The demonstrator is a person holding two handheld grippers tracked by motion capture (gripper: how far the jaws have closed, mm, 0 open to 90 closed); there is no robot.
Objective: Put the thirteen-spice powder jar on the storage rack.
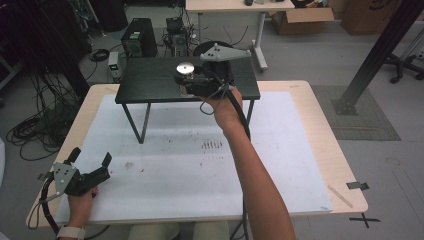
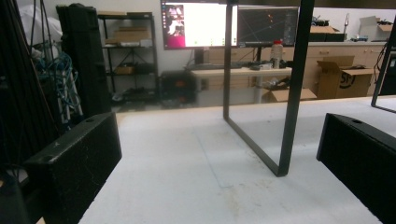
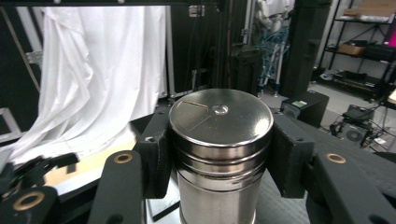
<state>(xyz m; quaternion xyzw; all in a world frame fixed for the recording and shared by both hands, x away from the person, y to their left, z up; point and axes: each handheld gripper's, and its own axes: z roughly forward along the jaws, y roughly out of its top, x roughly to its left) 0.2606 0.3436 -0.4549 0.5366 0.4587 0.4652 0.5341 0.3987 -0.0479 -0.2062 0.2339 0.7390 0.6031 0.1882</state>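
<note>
One shiny steel canister (image 3: 221, 154) stands upright, flat-lidded.

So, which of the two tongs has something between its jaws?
The right tongs, raised over the small black table, are clamped on a metal canister. The left tongs, low on the white mat, are open and hold nothing.

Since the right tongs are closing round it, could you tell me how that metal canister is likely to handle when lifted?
The metal canister looks rigid, so it should not deform between the right tongs. Its polished, curved wall is probably slippery, so it might twist or slide in a light grip. It stands upright on the small black table and is taller than wide, so a sideways nudge could tip it and let it roll.
</note>
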